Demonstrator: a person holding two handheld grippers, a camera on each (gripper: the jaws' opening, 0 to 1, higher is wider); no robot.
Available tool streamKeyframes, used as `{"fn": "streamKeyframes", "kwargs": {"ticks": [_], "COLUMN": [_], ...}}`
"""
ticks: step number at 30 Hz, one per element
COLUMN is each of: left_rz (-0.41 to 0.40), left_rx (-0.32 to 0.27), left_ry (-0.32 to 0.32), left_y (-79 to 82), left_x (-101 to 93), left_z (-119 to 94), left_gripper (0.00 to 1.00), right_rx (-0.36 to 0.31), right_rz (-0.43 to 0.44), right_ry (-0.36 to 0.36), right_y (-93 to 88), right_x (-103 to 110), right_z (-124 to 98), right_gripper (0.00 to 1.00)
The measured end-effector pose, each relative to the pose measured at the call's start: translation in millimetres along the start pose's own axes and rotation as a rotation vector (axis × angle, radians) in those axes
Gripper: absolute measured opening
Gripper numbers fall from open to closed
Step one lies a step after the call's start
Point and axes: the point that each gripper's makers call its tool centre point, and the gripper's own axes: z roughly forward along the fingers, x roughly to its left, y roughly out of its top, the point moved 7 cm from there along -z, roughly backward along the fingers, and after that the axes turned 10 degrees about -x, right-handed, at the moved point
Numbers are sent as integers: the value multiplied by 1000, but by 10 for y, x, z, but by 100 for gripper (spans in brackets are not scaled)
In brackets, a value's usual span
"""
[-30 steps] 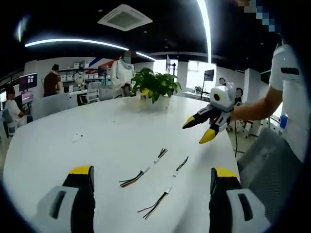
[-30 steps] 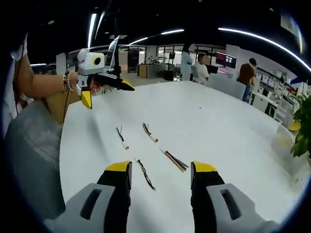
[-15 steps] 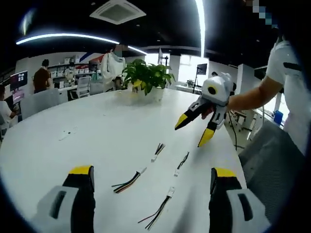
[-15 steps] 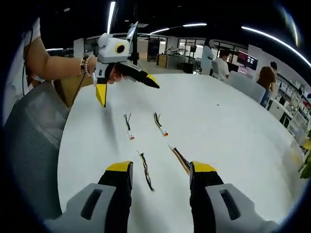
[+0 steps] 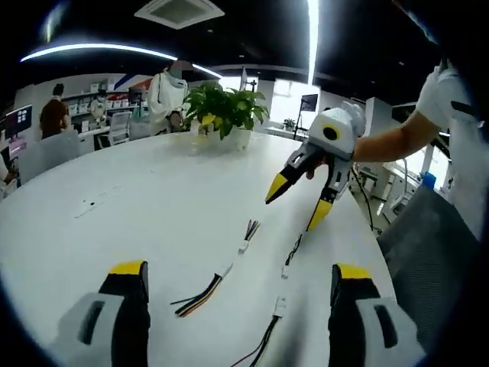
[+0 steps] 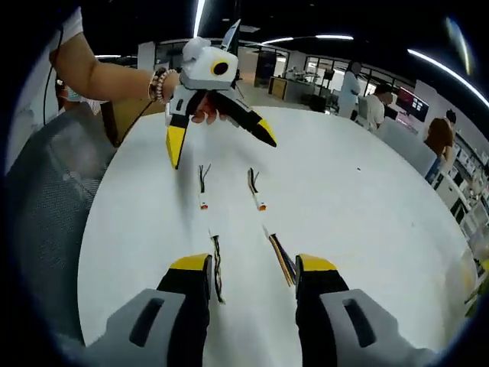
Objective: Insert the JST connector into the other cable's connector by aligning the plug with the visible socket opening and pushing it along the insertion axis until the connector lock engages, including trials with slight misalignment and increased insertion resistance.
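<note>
Smooth white table, plastic-looking grippers

The table [image 5: 153,206] looks matt; the cables [image 6: 283,258] have coloured plastic-looking sheaths; the chair [image 6: 46,206] is grey cloth.

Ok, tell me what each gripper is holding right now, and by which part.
Nothing is held. The left gripper and the right gripper both hover open above the white table, and the four cables lie loose on it.

Views face each other low across white table [image 5: 153,206], sharing cables [image 6: 256,191]
</note>
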Motion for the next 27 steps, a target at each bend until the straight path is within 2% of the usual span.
{"fn": "streamKeyframes", "kwargs": {"ticks": [4,10,19,23,27], "left_rz": [13,2,20,27,43], "left_rx": [15,37,46,45,56], "left_ry": [-17,-22,-55,-95,-90], "left_y": [-30,-118,-208,-243,-278], "left_x": [78,128,149,125,138], "left_z": [77,199,285,320,336], "left_gripper": [90,85,73,62,61], "right_rx": [0,8,-8,-9,-15], "right_rz": [-9,-29,-28,-29,-29], "right_ry": [11,40,75,90,106], "right_y": [-3,-29,-49,-71,-86], "right_x": [-47,-84,-127,-127,-138], "right_z": [57,151,298,371,431], "right_gripper": [40,40,32,31,28]}}
